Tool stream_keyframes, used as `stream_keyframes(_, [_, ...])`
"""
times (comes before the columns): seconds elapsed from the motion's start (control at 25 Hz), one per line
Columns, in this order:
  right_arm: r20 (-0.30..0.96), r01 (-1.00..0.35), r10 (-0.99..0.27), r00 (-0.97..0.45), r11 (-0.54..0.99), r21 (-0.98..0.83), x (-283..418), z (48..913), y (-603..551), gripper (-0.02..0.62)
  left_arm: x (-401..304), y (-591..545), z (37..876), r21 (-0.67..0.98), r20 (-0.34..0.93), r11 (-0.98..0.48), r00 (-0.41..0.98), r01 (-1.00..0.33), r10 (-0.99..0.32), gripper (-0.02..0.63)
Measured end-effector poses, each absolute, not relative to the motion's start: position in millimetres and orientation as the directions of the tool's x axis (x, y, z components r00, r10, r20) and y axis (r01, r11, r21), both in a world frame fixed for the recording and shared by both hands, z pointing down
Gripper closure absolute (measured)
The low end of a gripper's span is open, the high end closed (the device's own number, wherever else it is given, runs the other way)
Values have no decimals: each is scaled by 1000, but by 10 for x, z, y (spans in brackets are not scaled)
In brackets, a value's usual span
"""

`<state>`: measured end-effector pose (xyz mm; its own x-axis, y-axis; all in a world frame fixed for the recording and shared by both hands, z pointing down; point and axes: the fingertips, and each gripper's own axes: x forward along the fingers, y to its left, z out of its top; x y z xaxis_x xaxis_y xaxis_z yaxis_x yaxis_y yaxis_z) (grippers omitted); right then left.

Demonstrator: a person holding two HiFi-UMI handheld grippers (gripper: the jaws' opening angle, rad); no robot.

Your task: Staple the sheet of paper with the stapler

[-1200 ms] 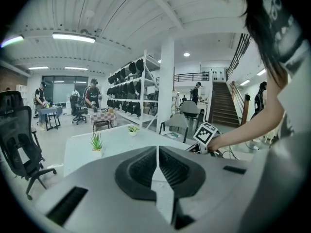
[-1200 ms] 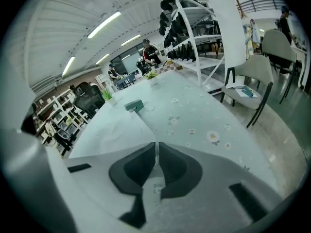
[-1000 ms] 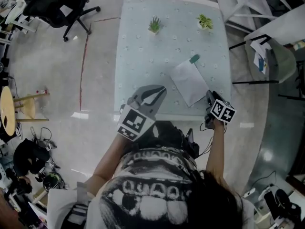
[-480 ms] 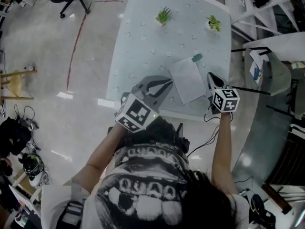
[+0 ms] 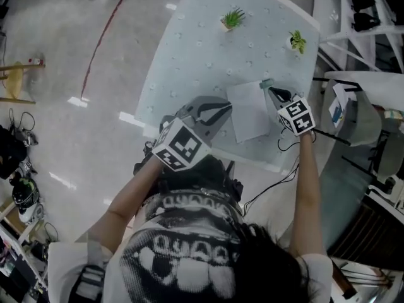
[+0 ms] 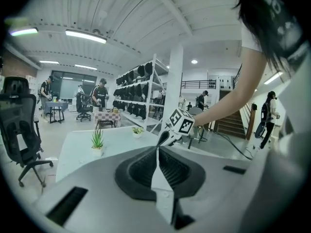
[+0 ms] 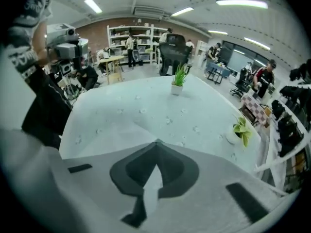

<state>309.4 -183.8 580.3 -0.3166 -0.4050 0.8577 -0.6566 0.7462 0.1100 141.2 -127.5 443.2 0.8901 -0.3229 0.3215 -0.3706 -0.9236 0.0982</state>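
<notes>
Left claw (image 5: 221,109): pressed together, empty, over the desk's (image 5: 189,49) near part, just left of the sheet.
Sheet of paper (image 5: 248,112): flat, long axis near-to-far, close to the near and right edges.
Right claw (image 5: 274,93): pressed together, empty, nearer to the stapler.
Stapler (image 5: 266,83): at the sheet's far right corner, just beyond the right claw's tip.
Open room: bare desk far and left, short of the potted plants (image 5: 233,19).

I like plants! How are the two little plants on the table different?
The spiky plant has thin, upright, dark green leaves; the leafy plant has broader, yellow-green leaves. The spiky plant stands away from the right edge of the table, the leafy plant close to it. Both are small, in white pots.
</notes>
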Motion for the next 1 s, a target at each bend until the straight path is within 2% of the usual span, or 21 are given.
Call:
stream_keyframes(0.44, [955,-400,-180,-237,914,73,2965,6093,-1941,591,1393,-1393,4582,119,344,-897,865,-427,-366,594])
stream_keyframes(0.8, [987,-312,-36,-159,950,-16,2929,6165,-1918,591,1422,-1477,4684,133,348,-881,854,-454,-387,594])
stream_keyframes(1.0, [985,-356,-16,-170,933,-46,2947,6188,-1954,591,1551,-1480,4747,149,338,-888,867,-435,-367,594])
